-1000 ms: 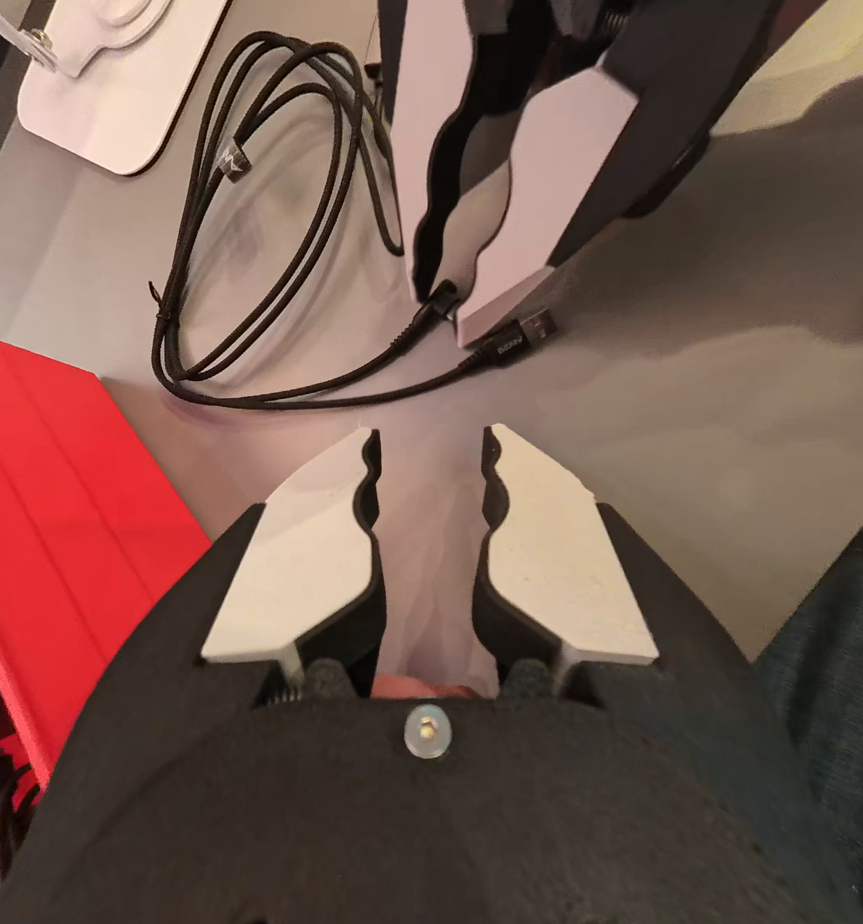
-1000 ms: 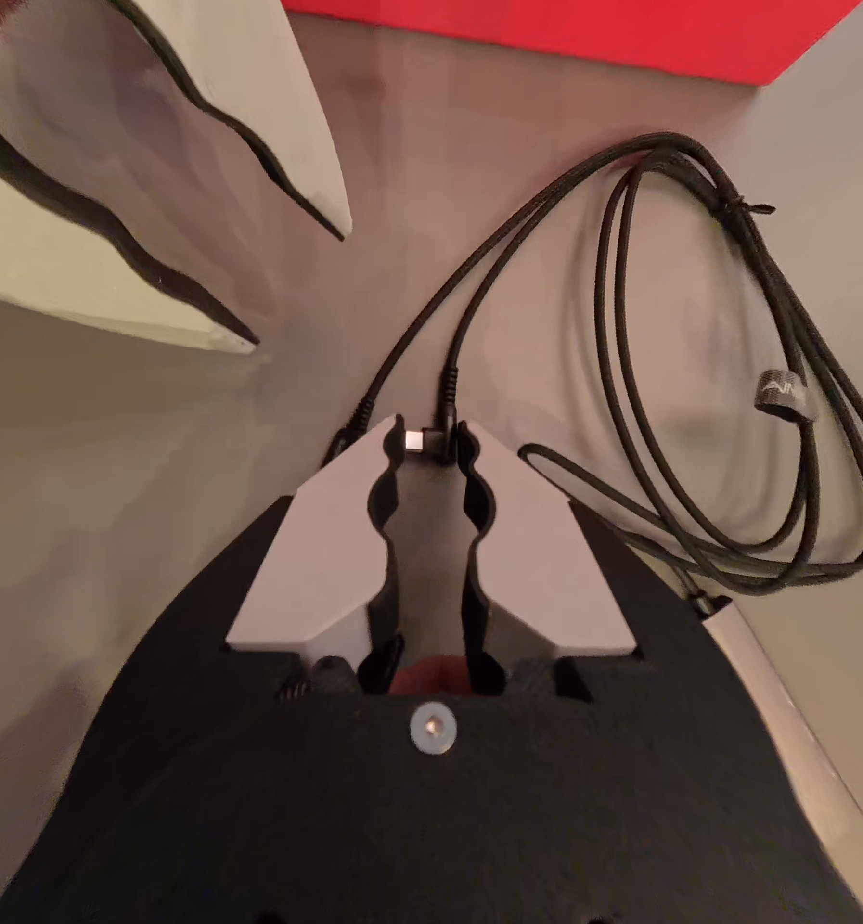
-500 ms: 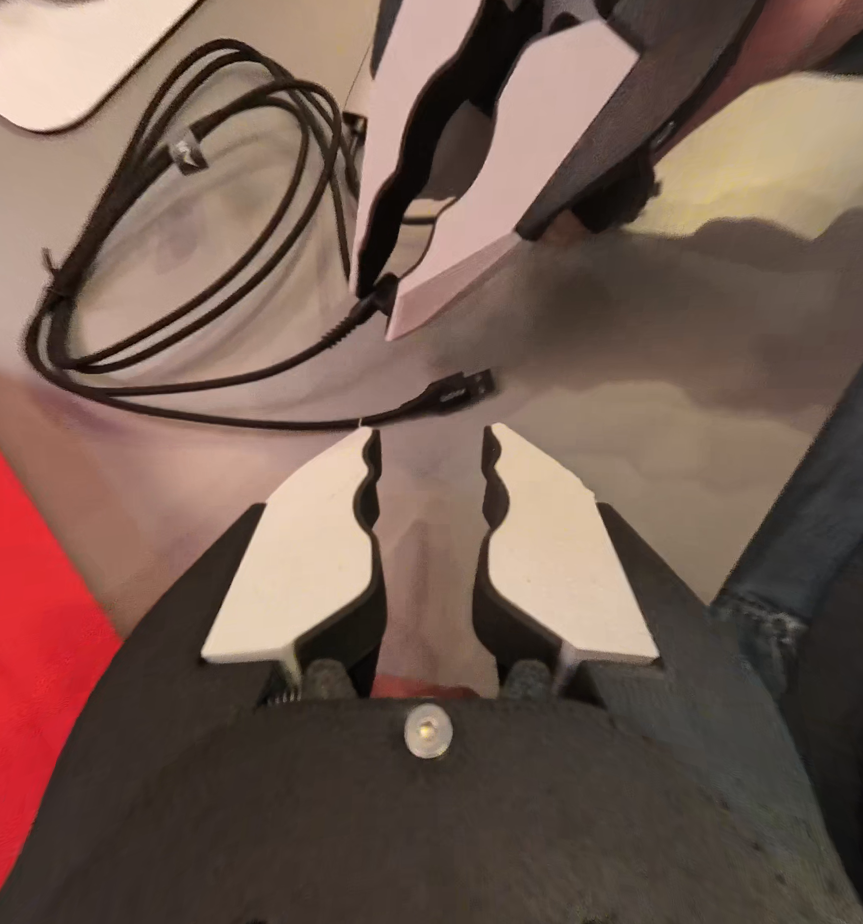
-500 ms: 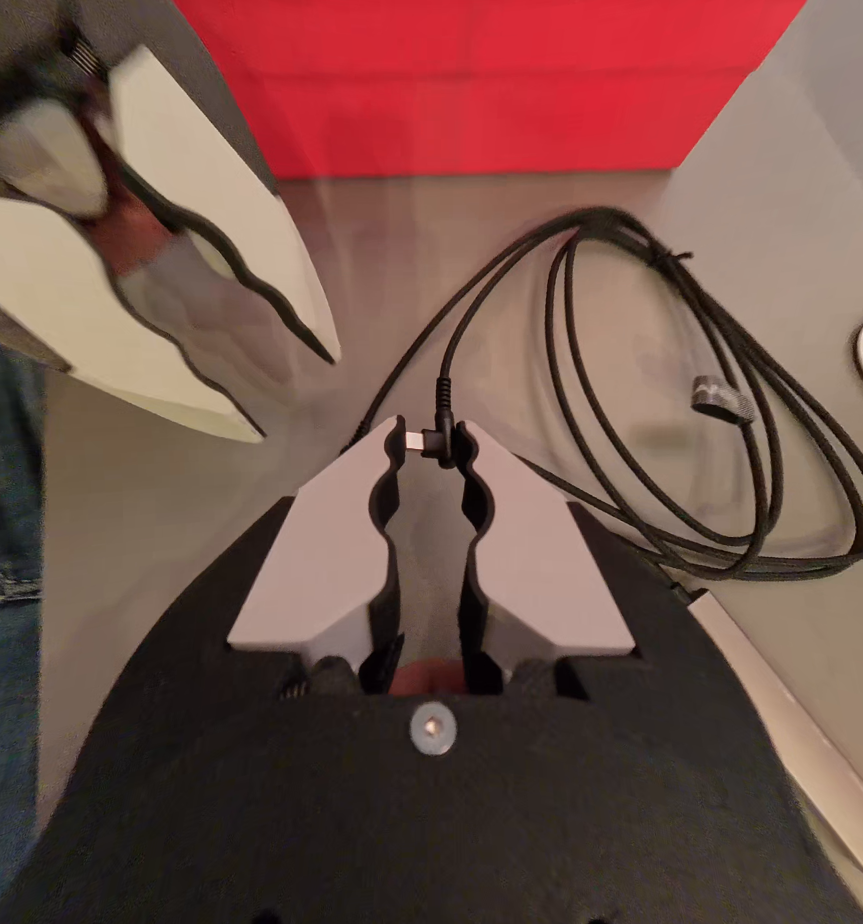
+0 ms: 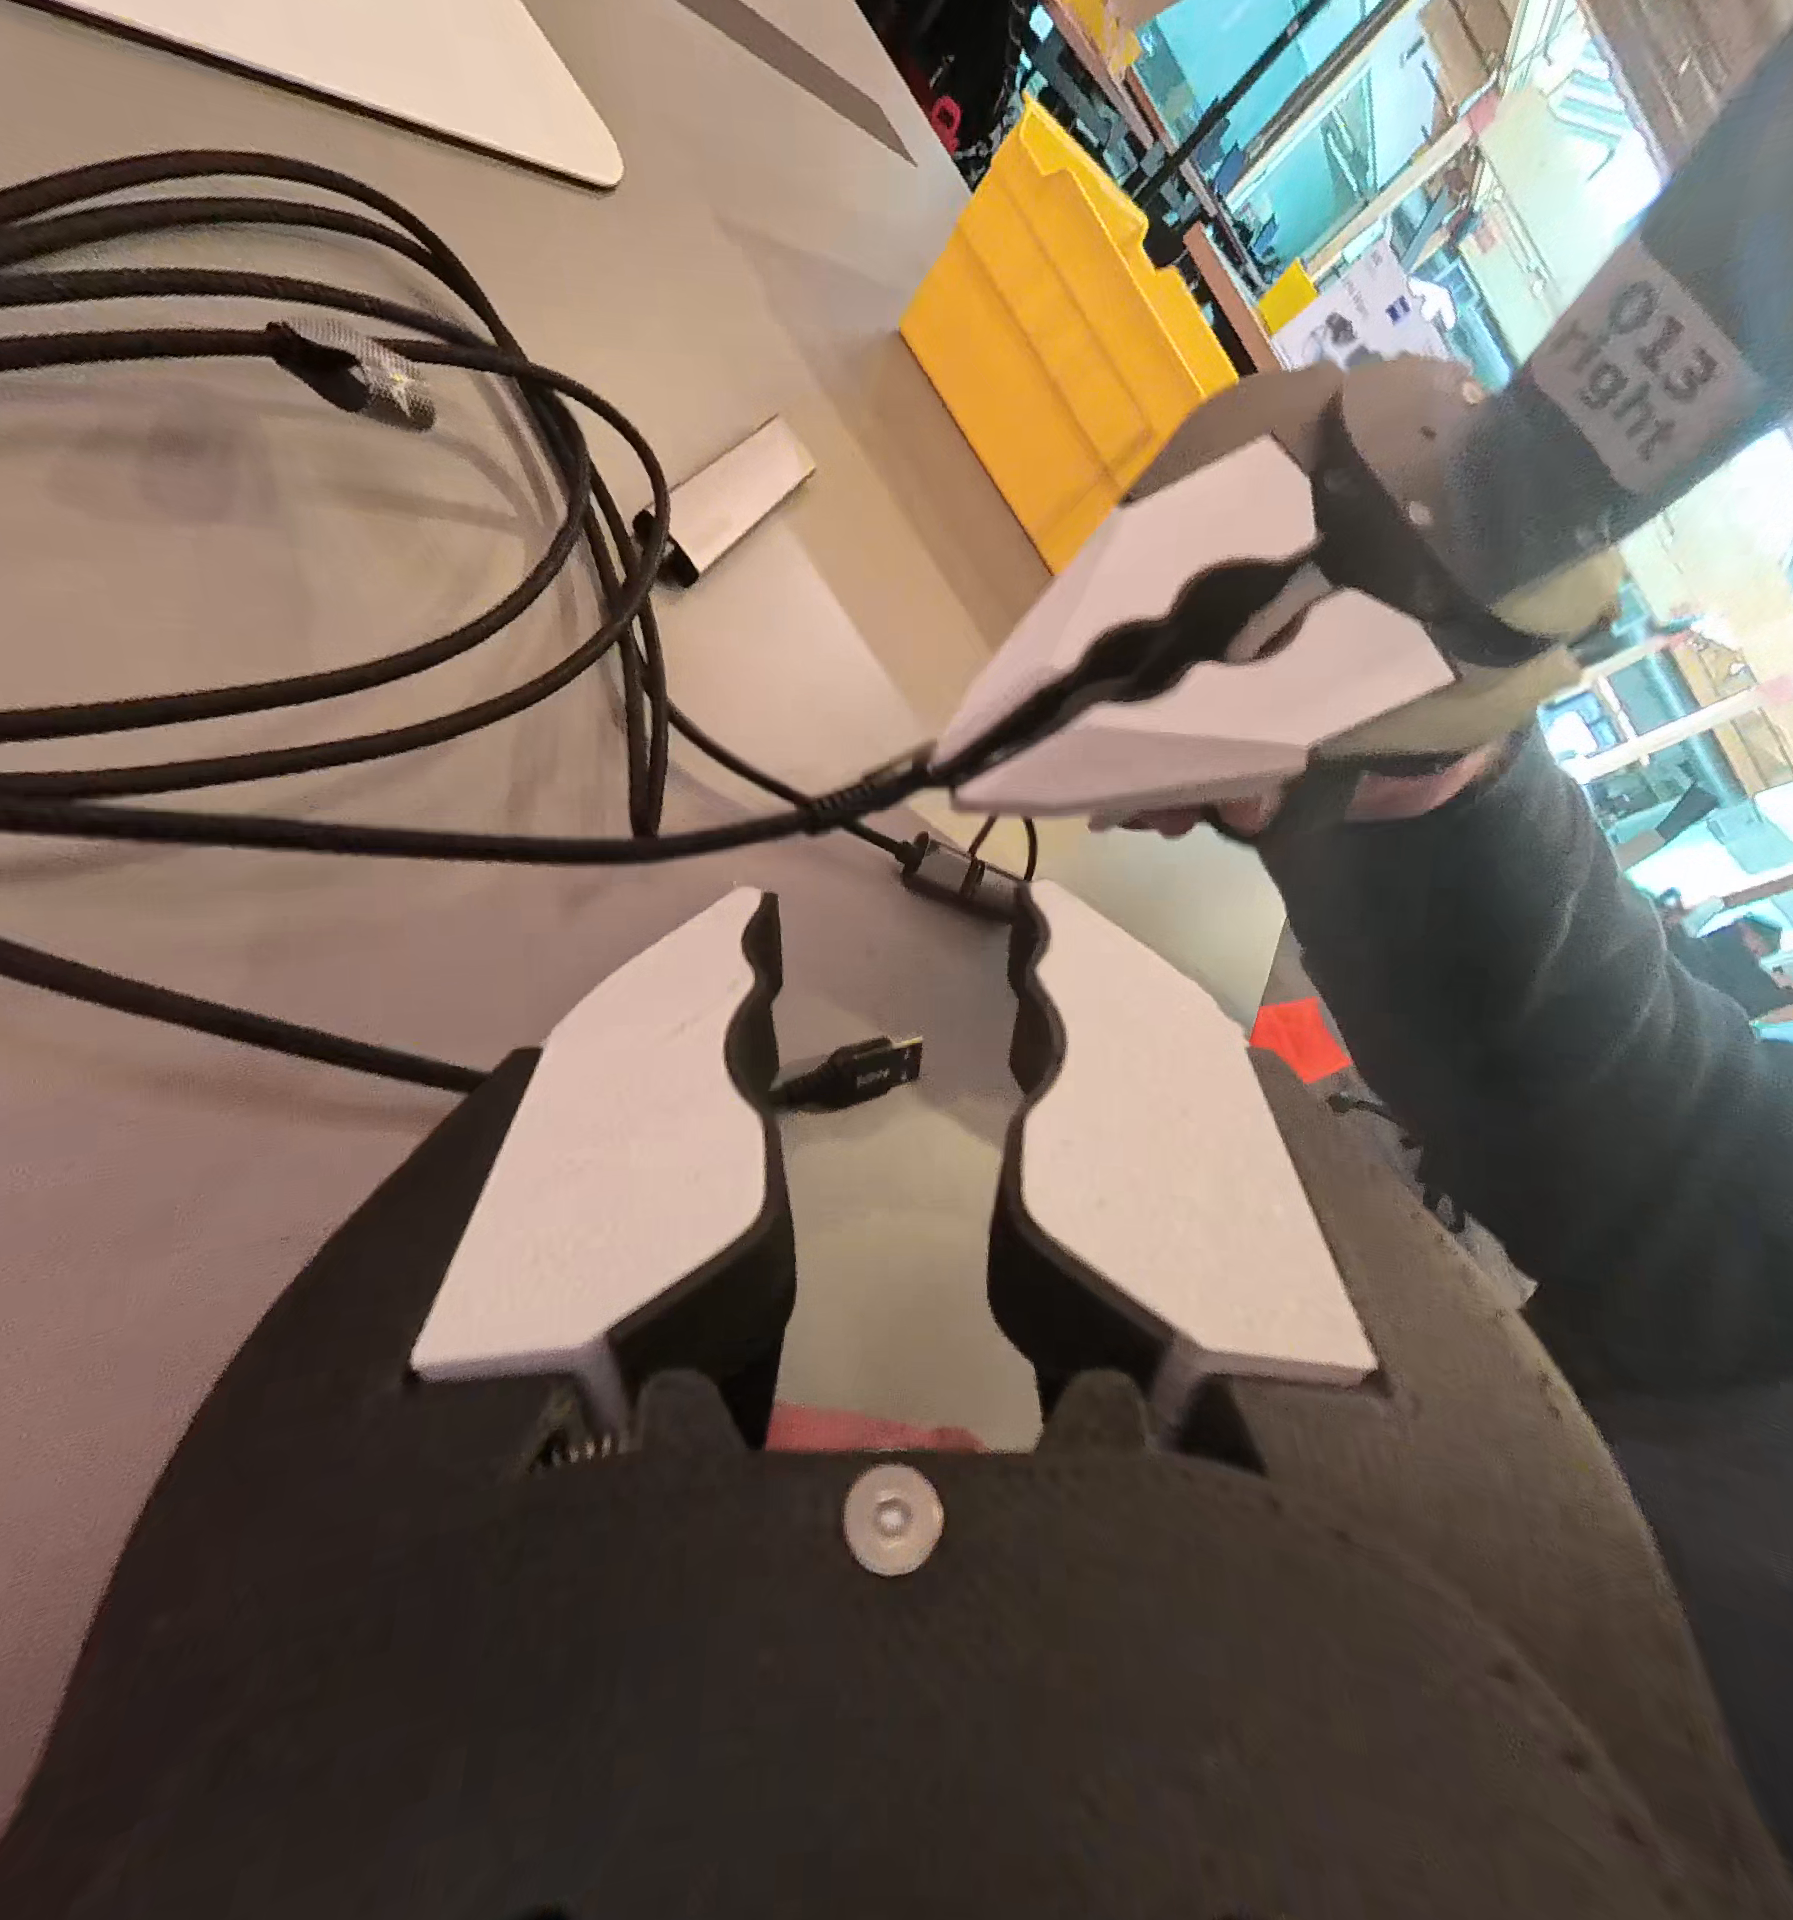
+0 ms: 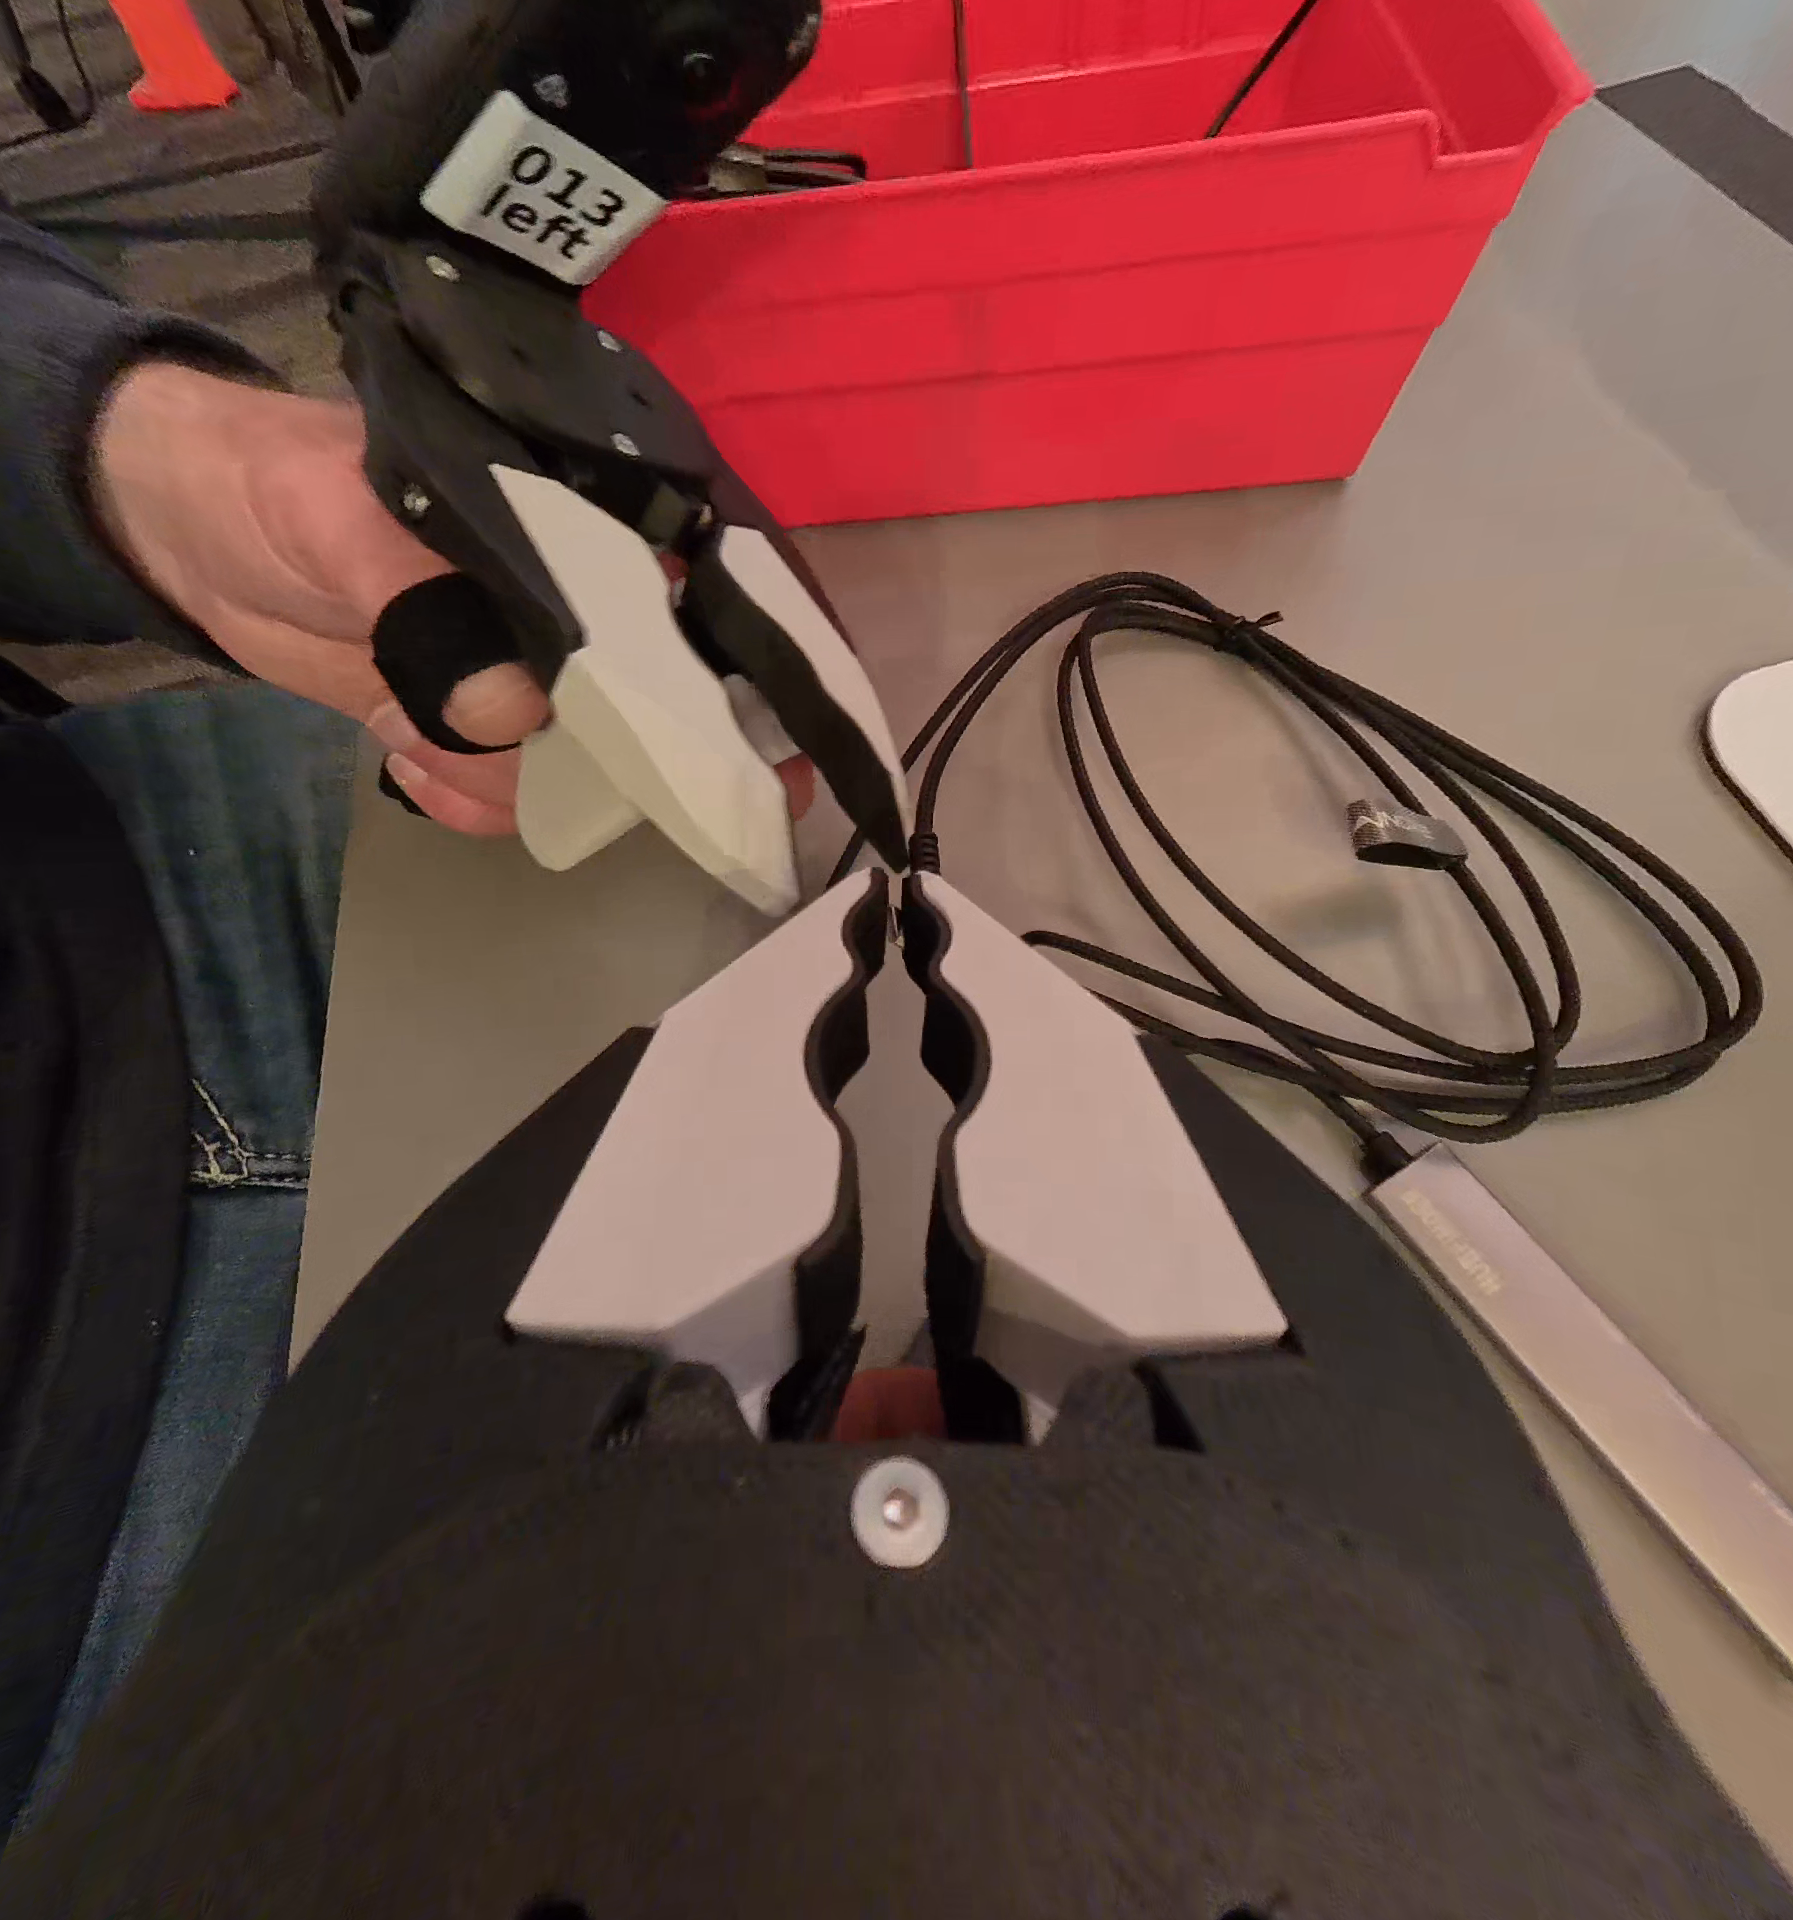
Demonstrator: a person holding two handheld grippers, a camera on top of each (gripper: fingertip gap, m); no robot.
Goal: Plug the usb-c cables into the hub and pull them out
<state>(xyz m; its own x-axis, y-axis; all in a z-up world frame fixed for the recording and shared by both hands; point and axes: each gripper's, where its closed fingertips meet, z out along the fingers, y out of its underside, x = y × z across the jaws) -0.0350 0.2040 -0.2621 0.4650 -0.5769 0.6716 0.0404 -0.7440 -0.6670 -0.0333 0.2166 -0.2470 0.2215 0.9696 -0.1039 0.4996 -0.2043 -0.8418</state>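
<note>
R gripper (image 6: 897,904) jaws nearly closed, pinching a cable (image 6: 1391,831) plug; L gripper (image 5: 892,935) jaws apart, empty. Pickup step, I'd say. Next: carry plug to hub (image 6: 1619,1423), line up w/ port.

We are seeing warm, fairly dim indoor light lying over the grey table (image 6: 1557,436), while daylight is blowing out the windows (image 5: 1494,208) at the top right corner of the left wrist view. Motion blur is smearing the black cables (image 5: 248,644) toward that view's left edge, and soft shadows are pooling beneath them. Wide-angle distortion is bending the red bin (image 6: 1079,343) and the table's edges.
</note>
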